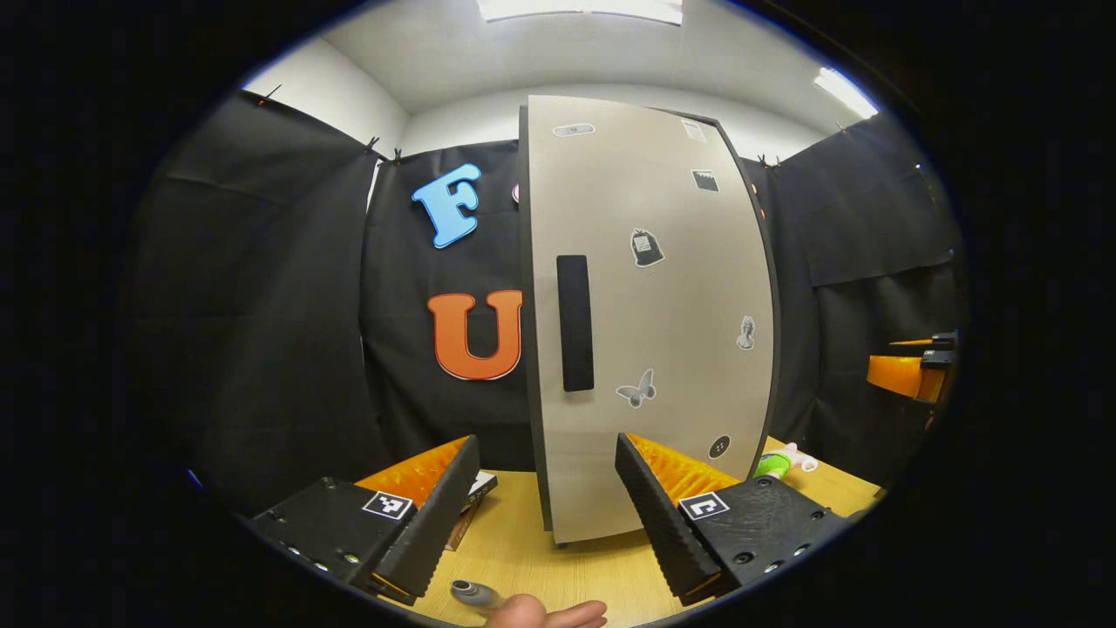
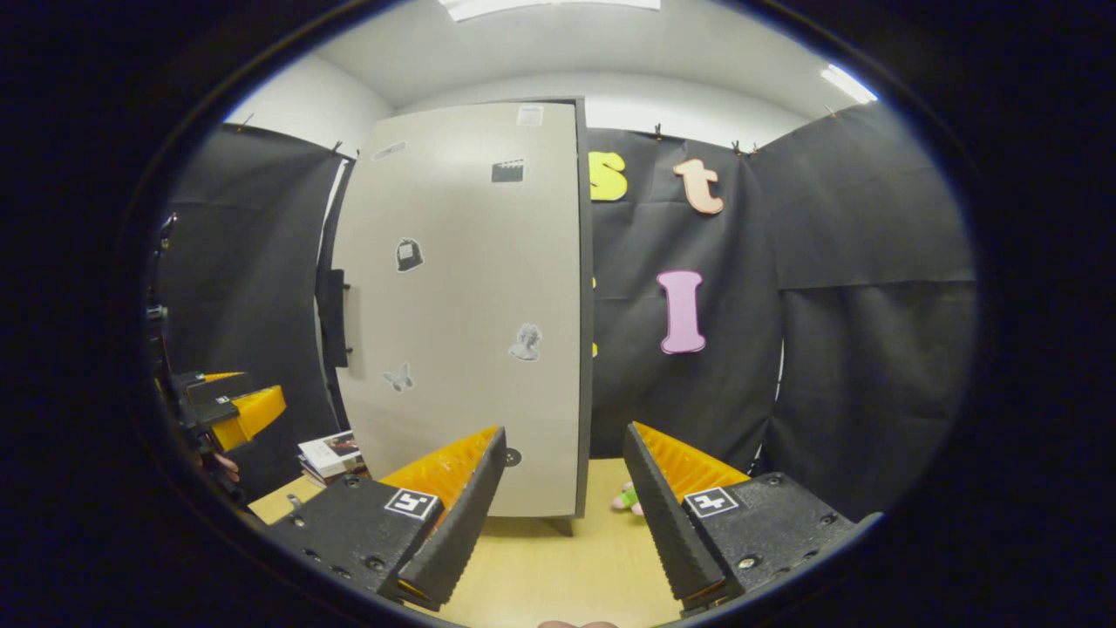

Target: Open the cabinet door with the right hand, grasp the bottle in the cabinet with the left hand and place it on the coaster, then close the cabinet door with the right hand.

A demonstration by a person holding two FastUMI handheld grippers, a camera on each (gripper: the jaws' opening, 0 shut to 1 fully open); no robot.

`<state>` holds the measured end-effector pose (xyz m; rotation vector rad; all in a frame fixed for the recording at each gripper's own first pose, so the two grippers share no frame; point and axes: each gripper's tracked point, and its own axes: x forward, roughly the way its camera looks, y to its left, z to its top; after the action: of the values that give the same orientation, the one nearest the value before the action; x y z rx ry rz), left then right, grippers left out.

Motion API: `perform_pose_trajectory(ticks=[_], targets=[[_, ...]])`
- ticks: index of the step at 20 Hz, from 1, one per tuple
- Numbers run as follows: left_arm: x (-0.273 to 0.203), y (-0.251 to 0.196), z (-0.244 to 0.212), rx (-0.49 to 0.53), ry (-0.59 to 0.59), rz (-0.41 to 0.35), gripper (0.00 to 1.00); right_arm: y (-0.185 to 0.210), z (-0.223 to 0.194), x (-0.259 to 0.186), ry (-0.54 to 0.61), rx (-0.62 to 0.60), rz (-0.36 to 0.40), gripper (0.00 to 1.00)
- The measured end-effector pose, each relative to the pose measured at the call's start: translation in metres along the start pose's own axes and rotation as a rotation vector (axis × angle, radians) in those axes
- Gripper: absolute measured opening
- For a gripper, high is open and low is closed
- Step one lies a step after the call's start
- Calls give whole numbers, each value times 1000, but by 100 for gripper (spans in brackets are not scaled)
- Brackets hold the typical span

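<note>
Facing both spread claws [image 1: 547,515] [image 2: 562,515]: the closed cabinet door [image 1: 649,305], apart.

Cabinet door [image 1: 649,323]: pale beige panel, closed, upright, dotted with small stickers. Dark vertical handle [image 1: 575,323] near its left edge. Cabinet stands on wooden tabletop.
</note>
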<state>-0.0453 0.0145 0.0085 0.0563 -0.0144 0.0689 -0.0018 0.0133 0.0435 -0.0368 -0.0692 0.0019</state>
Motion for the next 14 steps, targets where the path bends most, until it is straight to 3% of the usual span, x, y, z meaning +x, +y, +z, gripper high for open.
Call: perform_pose_trajectory(ticks=[14], targets=[[-1,1,5,4,-15,4,95,6,-4,10,-18,-12,11,88]])
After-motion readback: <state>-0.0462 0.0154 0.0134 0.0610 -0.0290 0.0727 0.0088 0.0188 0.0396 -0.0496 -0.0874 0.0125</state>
